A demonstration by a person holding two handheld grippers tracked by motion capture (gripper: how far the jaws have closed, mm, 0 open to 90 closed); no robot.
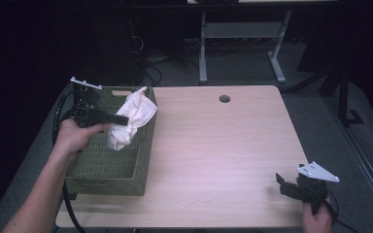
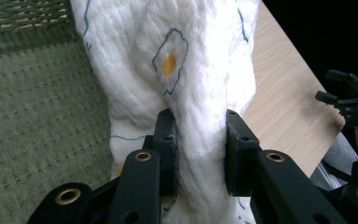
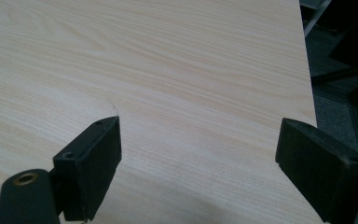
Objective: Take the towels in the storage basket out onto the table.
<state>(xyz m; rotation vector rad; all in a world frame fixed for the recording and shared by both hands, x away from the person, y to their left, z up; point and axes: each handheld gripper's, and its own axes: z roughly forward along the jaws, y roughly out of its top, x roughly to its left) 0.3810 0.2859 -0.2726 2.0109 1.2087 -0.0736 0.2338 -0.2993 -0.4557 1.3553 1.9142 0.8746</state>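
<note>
Left gripper view: left tool clenched on white cloth; hanging folds below it may snag green basket rim; right tool released

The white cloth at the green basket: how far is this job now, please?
Done: the left tongs are shut on the white cloth, gripping a bunched fold of it. In hand: the cloth hangs lifted above the green basket, at its right wall. Left: whether it is going in or coming out, I cannot tell; either way it is not yet laid down. The right tongs wait open over the bare table.
</note>
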